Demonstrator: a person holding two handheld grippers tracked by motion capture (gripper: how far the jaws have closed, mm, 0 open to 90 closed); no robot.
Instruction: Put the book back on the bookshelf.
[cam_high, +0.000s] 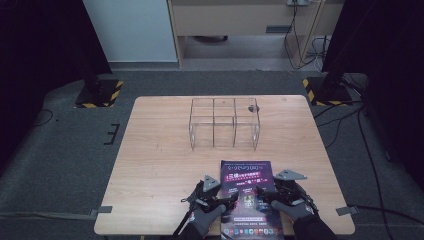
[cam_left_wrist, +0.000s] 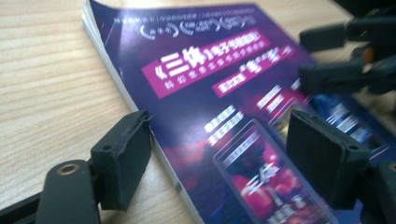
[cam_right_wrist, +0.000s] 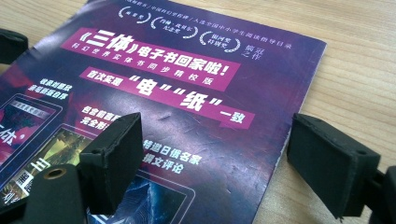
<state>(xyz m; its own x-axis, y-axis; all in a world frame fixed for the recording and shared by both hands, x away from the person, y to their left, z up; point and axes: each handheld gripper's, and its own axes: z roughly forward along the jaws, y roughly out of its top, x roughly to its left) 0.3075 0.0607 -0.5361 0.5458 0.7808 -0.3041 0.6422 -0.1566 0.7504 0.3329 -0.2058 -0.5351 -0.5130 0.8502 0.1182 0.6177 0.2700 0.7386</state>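
A purple magazine (cam_high: 248, 190) with pink title bands lies flat near the table's front edge. My left gripper (cam_high: 220, 200) stands open over the magazine's (cam_left_wrist: 224, 88) left edge, one jaw above bare wood and the other above the cover. My right gripper (cam_high: 272, 192) is open too, straddling the magazine's (cam_right_wrist: 187, 93) right edge with nothing between its pads. In the left gripper view the right gripper's black fingers (cam_left_wrist: 336, 74) show at the upper right. The left gripper's (cam_left_wrist: 219, 158) jaws hover close to the cover; whether they touch it cannot be told.
A clear acrylic organiser (cam_high: 224, 122) with several compartments stands at the middle back of the wooden table (cam_high: 150, 170). Gloved hands (cam_high: 207, 217) come in at the bottom. Black stands with hazard-striped bases (cam_high: 97, 92) flank the far side, and cables run along the floor at right.
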